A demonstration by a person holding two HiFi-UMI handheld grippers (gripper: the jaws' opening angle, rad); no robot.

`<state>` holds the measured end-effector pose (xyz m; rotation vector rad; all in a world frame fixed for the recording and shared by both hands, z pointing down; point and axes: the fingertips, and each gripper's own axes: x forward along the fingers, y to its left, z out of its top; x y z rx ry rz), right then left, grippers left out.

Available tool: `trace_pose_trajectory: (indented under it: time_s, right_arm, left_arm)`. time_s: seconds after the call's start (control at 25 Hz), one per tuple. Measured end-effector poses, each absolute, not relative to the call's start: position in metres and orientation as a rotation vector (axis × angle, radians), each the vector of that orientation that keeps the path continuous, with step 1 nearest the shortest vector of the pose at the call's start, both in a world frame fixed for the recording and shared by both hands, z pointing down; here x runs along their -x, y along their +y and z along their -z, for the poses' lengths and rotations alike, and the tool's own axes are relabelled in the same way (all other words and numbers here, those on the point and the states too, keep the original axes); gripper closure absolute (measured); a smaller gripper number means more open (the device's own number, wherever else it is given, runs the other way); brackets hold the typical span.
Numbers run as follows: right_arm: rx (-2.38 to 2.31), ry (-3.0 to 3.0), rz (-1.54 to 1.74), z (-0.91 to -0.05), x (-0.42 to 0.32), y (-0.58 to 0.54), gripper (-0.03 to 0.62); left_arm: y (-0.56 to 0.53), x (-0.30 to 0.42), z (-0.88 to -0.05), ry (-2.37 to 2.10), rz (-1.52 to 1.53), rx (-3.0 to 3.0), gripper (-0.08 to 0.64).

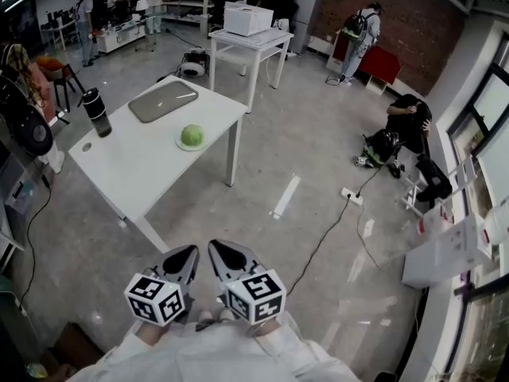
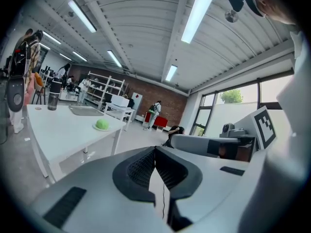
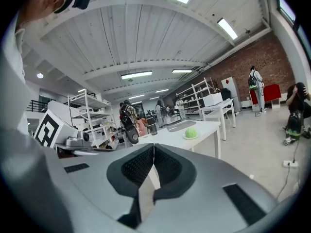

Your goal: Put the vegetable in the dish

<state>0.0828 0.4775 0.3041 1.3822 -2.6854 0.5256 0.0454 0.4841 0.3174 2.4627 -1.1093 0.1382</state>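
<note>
We are looking at a round green vegetable (image 1: pixel 192 135), likely a cabbage, which is sitting on a small pale dish (image 1: pixel 180 145) near the right front corner of a white table (image 1: pixel 135 165). Only the dish's rim is showing around the vegetable's base. Farther back on the same table a closed grey laptop (image 1: pixel 163 100) is lying flat, and a dark drinking bottle (image 1: pixel 97 111) is standing upright near the left edge. The table is standing on a grey concrete floor in a large workshop, with people working in the distance. We are holding both tools close to our body, well apart from the table and side by side. The left gripper (image 2: pixel 155 154) is pressing its jaws together with nothing between them, and the right gripper (image 3: pixel 153 152) is doing the same, pads meeting on empty air. We are judging that the task's goal looks met: the vegetable is lying in the dish, neither tool is carrying anything, and no other vegetable is showing that would need moving.
</note>
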Motion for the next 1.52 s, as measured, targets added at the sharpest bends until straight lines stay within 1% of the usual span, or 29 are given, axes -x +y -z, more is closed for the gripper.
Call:
trace_pose_trajectory:
  time_s: [0.48, 0.76, 1.12, 1.52]
  right_arm:
    - [-1.334, -2.675, -0.629, -0.328, -0.103, 0.475, 0.577]
    - [-1.305, -2.666, -0.651, -0.336, -0.102, 0.449, 0.577]
    - [-1.368, -2.655, -0.585, -0.333, -0.089, 0.343, 0.577]
    - [-1.417, -2.632, -0.559, -0.324, -0.038, 0.224, 0.577]
  left_arm:
    - [0.486, -0.070, -0.334, -1.111, -0.132, -2.393, 0.552]
    - [0.460, -0.073, -0.345, -1.091, -0.126, -2.362, 0.552]
    - [0.346, -0.049, -0.338, -1.102, -0.137, -2.410, 0.552]
    - [0.225, 0.006, -0.330, -1.081, -0.157, -2.417, 0.551]
